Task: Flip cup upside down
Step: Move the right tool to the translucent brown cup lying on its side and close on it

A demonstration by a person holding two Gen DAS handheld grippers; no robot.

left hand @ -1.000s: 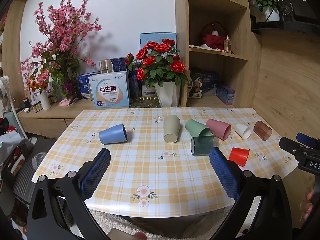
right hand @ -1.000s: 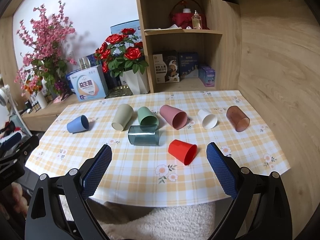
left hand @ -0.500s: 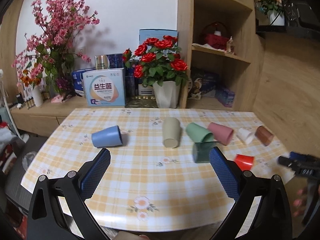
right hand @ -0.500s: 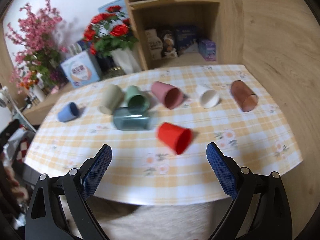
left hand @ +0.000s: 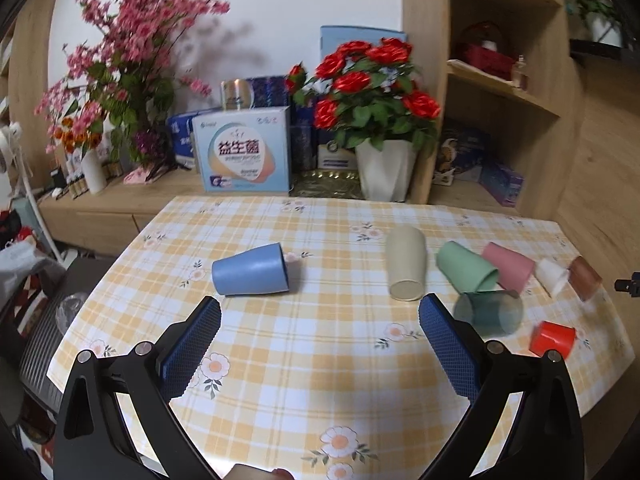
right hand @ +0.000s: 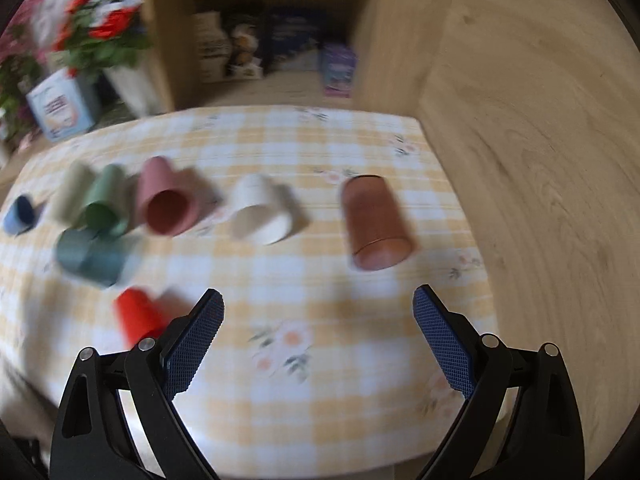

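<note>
Several cups lie on their sides on a yellow checked tablecloth. In the left wrist view: a blue cup, beige cup, green cup, pink cup, white cup, brown cup, dark teal cup and red cup. My left gripper is open and empty, above the table just short of the blue cup. My right gripper is open and empty, short of the brown cup and white cup. The right wrist view is blurred.
A pot of red roses, a pink blossom arrangement and boxes stand on the sideboard behind the table. A wooden shelf unit and a wooden wall stand at the right. The table's right edge is near the brown cup.
My left gripper has moved forward and left, closer to the blue cup. My right gripper has swung right and forward, toward the brown and white cups. No cup has moved.
</note>
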